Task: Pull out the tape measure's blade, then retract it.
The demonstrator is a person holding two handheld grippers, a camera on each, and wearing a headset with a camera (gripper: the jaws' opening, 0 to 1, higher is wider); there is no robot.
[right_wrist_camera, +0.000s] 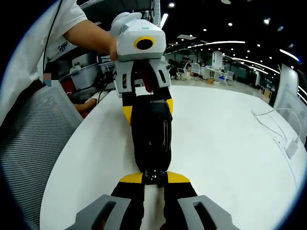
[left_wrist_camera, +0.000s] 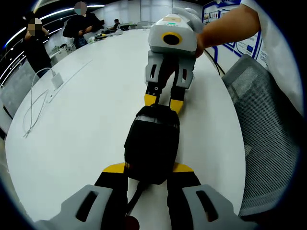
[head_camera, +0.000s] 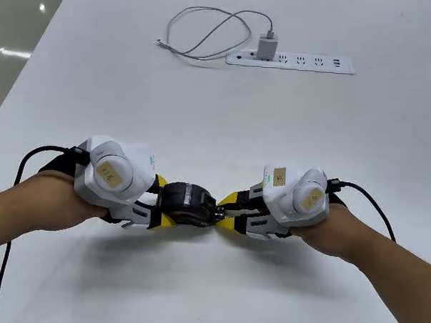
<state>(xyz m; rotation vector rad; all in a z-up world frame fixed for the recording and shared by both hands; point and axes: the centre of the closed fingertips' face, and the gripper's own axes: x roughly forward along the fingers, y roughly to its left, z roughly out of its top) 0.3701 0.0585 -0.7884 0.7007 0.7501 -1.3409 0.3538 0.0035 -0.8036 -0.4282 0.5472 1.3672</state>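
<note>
Left gripper [head_camera: 161, 201] clamps tape measure [head_camera: 188, 203]; right gripper [head_camera: 224, 210] pinches its end.

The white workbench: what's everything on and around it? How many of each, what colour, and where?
table: one, white, under everything.
tape measure: one, black, near edge of the table, between the two claws.
power strip: one, white, far side of the table.
charger: one, white, plugged into the strip's left end.
cable: one, white, looped left of the charger.
mesh chair: one, grey, at the table's edge.
left claw: one, white with yellow tips, clamped on the tape measure's body.
right claw: one, same colours, closed on the tape measure's other end.
hands: two, one holding each claw.
</note>
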